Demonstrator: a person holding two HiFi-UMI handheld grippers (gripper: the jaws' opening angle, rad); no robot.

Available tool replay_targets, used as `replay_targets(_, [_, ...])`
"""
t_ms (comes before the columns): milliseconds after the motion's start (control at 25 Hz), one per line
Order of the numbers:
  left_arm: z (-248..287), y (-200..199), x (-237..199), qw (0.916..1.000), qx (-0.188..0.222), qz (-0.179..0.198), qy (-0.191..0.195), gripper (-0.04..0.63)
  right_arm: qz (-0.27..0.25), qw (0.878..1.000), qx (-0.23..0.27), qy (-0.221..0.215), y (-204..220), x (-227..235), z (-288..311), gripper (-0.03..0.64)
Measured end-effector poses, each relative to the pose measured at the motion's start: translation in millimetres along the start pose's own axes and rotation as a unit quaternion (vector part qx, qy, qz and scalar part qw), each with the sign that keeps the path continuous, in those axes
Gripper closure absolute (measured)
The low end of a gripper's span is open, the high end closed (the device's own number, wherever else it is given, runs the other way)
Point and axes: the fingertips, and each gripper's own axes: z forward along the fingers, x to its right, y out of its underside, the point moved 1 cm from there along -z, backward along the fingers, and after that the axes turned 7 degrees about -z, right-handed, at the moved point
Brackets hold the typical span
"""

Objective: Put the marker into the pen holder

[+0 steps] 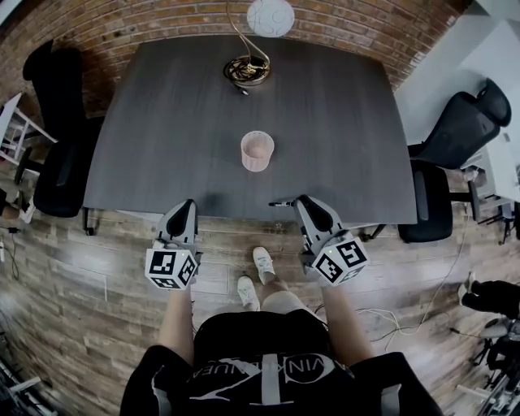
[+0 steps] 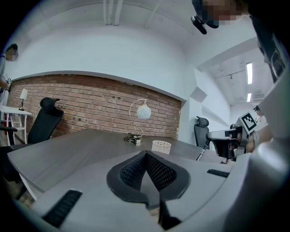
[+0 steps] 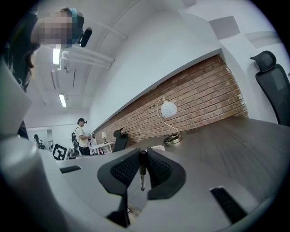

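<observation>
Dark grey table (image 1: 162, 122) by brick wall (image 1: 122, 24), wood floor (image 1: 81, 268), pink pen holder (image 1: 257, 151) mid-table, right gripper (image 1: 302, 201) clamping marker (image 3: 142, 170) crosswise, seemingly over the near edge, left gripper (image 1: 187, 205) closed, empty

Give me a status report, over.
Left gripper shut, empty. Right gripper shut on marker, at near edge of table. Pen holder upright mid-table, nothing between.

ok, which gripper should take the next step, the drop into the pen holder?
Right. The right gripper is clamped on the marker; the left gripper is shut and empty. The pen holder stands ahead between them.
</observation>
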Motion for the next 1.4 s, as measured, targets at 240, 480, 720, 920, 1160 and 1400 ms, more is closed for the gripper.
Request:
replay_targets(240, [15.7,-4.9,-9.8,1.0,0.001,-0.003,-0.007,0.581,-0.004,1.0,0.01,-0.024,-15.3,1.7,26.8,0.56])
replay_targets(480, [36.6,-11.4,-11.1,0.9999,0.007,-0.006,-0.009,0.581,-0.011,0.998,0.029,-0.049,-39.9,5.3,53.1,0.56])
replay_targets(720, [52.1,-17.9,-9.5,0.9999,0.011,0.001,-0.006,0.581,-0.011,0.997,0.047,-0.065,-60.4,10.2,74.8,0.56])
replay_targets(920, [61.4,-28.7,-13.6,0.9997,0.021,0.003,-0.014,0.581,-0.011,0.996,0.057,-0.072,-73.6,18.2,91.2,0.56])
replay_targets(1160, [69.8,-33.3,-23.1,0.9994,0.025,-0.001,-0.024,0.581,-0.019,0.996,0.045,-0.073,-70.9,27.3,112.1,0.56])
replay_targets(1400, [77.2,-24.8,-31.0,0.9993,0.015,-0.008,-0.032,0.581,-0.028,0.997,0.013,-0.069,-49.5,36.6,131.5,0.56])
